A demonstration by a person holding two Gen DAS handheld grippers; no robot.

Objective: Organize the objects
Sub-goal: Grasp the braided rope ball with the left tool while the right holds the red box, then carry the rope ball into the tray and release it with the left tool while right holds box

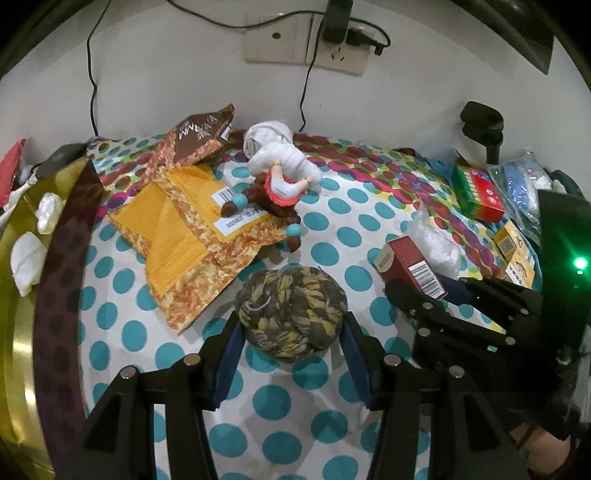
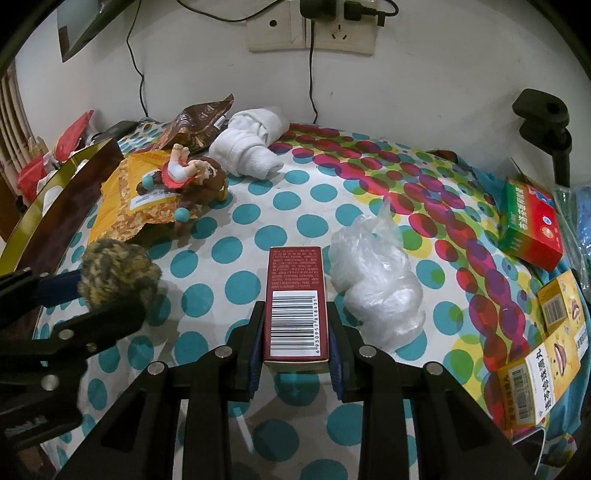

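Note:
My left gripper (image 1: 291, 325) is shut on a yellow-and-brown yarn ball (image 1: 291, 310), held between its blue pads above the dotted cloth (image 1: 295, 384). The ball also shows in the right wrist view (image 2: 114, 273). My right gripper (image 2: 295, 332) is shut on a dark red box with a barcode (image 2: 295, 306); the box also shows in the left wrist view (image 1: 410, 266). A doll with brown hair (image 1: 273, 192) lies on orange snack bags (image 1: 184, 236). A white rolled towel (image 2: 251, 144) lies behind it.
A gold round tin (image 1: 22, 332) stands at the left edge. A crumpled clear plastic bag (image 2: 376, 284) lies right of the red box. A green-and-red box (image 2: 532, 229) and yellow boxes (image 2: 543, 376) lie at the right. Wall sockets and cables (image 2: 314, 33) are behind.

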